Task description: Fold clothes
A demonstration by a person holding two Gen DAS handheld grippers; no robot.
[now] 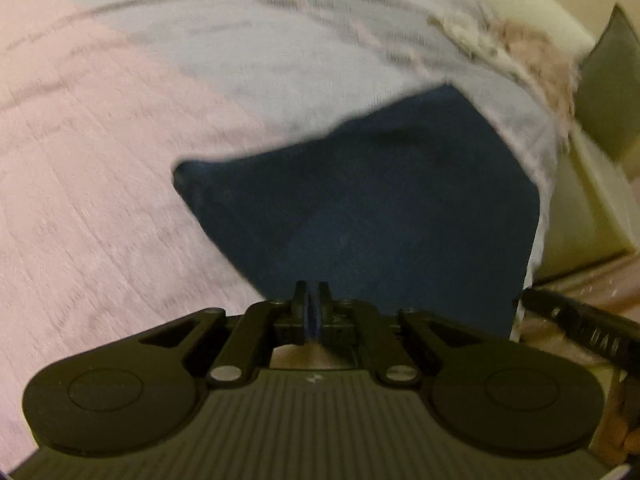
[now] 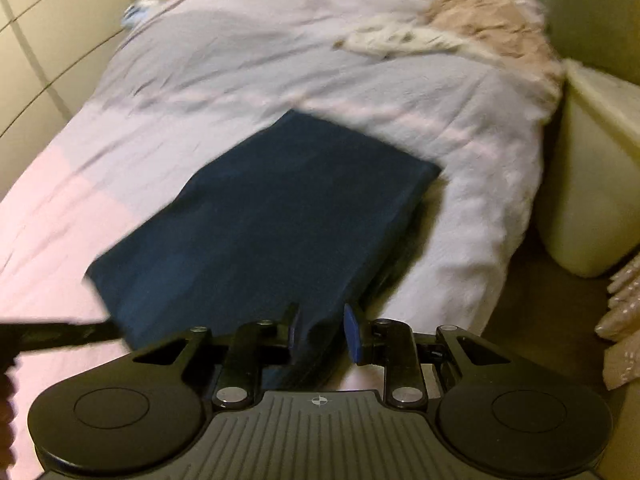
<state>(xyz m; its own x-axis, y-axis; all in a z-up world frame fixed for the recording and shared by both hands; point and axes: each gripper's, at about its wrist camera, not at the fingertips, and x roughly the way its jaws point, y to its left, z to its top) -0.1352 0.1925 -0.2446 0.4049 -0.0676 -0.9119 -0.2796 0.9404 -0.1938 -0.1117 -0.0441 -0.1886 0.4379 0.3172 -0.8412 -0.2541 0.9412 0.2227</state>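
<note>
Both wrist views close, steeply downward over bed point(image 2: 100, 208); share navy garment point(image 1: 360, 208).

1. Folded garment point(image 2: 264, 216): dark navy blue, plain.
2. Bedsheet point(image 1: 100, 152): pale pink, faint grey lines.
3. Crumpled clothes point(image 2: 472, 28): beige and cream-white.
4. Right gripper point(image 2: 322, 330): black, blue pads.
5. Wall point(image 2: 44, 48): cream.
</note>
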